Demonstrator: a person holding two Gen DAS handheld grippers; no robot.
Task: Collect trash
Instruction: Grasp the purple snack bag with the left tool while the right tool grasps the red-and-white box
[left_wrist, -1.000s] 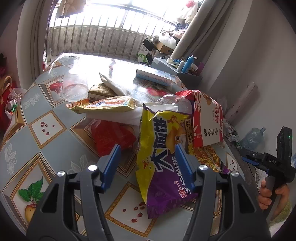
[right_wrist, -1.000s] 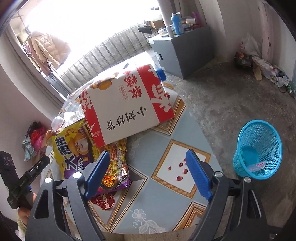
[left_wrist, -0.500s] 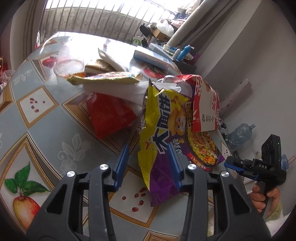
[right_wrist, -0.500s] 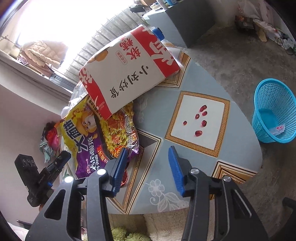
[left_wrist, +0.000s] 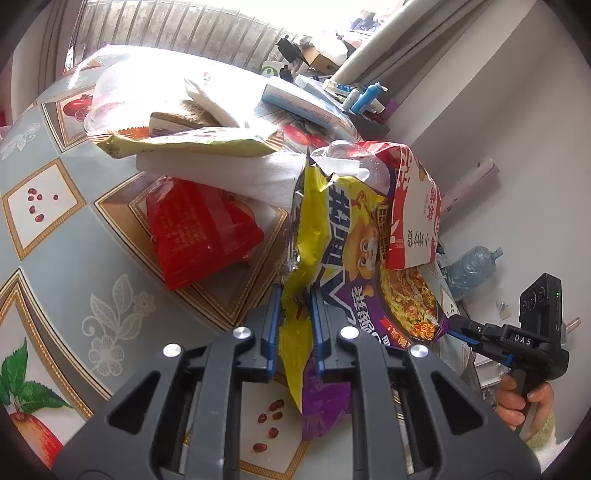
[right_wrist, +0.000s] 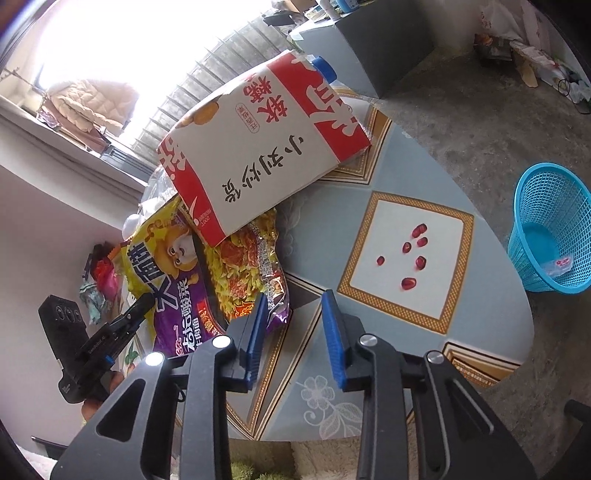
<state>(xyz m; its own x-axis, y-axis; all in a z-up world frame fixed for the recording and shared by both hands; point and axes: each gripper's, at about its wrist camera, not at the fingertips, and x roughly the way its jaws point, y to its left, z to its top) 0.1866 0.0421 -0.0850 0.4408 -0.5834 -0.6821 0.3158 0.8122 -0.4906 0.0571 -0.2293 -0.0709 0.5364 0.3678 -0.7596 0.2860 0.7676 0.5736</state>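
A yellow and purple noodle bag (left_wrist: 332, 258) lies in a pile of trash on the round table (left_wrist: 55, 236). My left gripper (left_wrist: 295, 310) is shut on the bag's yellow left edge. The bag also shows in the right wrist view (right_wrist: 184, 273), partly under a red and white carton (right_wrist: 266, 147). My right gripper (right_wrist: 291, 314) is partly open and empty, just above the table's near edge, beside the bag's lower right corner. A blue mesh basket (right_wrist: 550, 229) stands on the floor to the right.
A red wrapper (left_wrist: 199, 236), a yellow-green packet (left_wrist: 192, 144), white paper (left_wrist: 221, 173), a clear plastic lid (left_wrist: 110, 96) and a blue box (left_wrist: 303, 107) lie further back on the table. A water jug (left_wrist: 469, 269) stands on the floor. A grey cabinet (right_wrist: 388, 48) stands beyond the table.
My left gripper closed onto the noodle bag's left edge. My right gripper narrowed from wide open and moved toward the bag's lower right corner.
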